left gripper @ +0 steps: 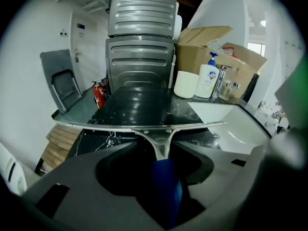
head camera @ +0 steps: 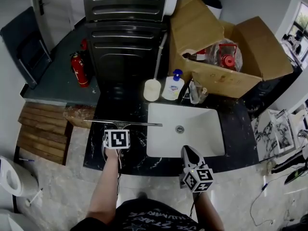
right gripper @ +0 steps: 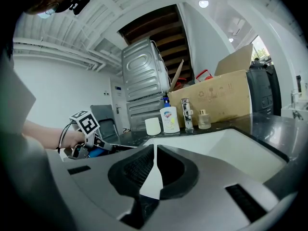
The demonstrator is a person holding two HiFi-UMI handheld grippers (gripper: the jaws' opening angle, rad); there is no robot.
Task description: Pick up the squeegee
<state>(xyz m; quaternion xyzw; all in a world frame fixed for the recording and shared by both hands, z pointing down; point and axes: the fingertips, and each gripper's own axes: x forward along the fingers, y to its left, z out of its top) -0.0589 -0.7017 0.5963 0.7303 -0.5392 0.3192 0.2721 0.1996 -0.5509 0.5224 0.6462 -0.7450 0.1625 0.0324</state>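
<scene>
Squeegee [left gripper: 162,134], slim steel blade, blue handle inside wide left claw [left gripper: 161,150]; right claw [right gripper: 154,150] closed, empty.

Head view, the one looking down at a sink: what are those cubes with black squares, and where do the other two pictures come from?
A person holds a two-jaw gripper in each hand; the cubes are part of them. The head view comes from a camera on the person's head. The other two come from cameras on the grippers, looking along the jaws. On the dark counter lies a squeegee; behind the sink stand a cup and a soap bottle. The left gripper has open jaws either side of the squeegee's blue handle, not gripping yet. The right gripper is shut and empty.
</scene>
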